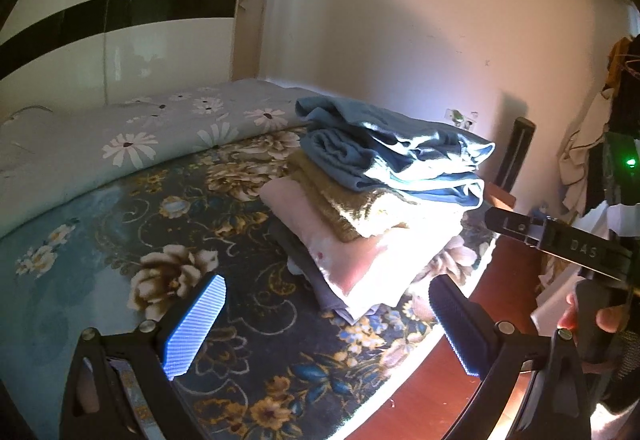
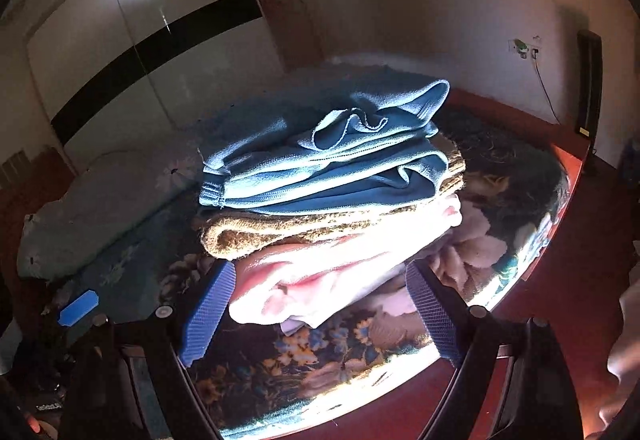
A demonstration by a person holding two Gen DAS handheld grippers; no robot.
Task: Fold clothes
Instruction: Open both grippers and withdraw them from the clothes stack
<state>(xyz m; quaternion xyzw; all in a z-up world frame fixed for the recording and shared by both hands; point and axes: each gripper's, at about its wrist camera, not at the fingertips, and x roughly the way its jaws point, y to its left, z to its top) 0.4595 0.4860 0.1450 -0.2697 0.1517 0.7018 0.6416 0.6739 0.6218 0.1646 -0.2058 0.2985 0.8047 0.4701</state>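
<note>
A stack of folded clothes stands on the bed near its right edge. On top lies a blue garment point(image 1: 384, 152) point(image 2: 320, 164), under it a mustard knit point(image 1: 356, 208) point(image 2: 280, 232), then a pink-white piece point(image 1: 352, 260) point(image 2: 320, 276) and a grey one at the bottom. My left gripper point(image 1: 328, 304) is open and empty, just in front of the stack. My right gripper point(image 2: 320, 300) is open, its fingers on either side of the pink piece's near edge. The right gripper's body also shows in the left wrist view point(image 1: 560, 240).
The bed has a dark floral cover point(image 1: 200, 240) and a pale daisy-print quilt point(image 1: 120, 140) rolled along the far side. A red-brown floor point(image 1: 440, 380) lies right of the bed. A white wardrobe with a black band point(image 1: 100, 32) stands behind. Clothes hang at far right point(image 1: 600, 160).
</note>
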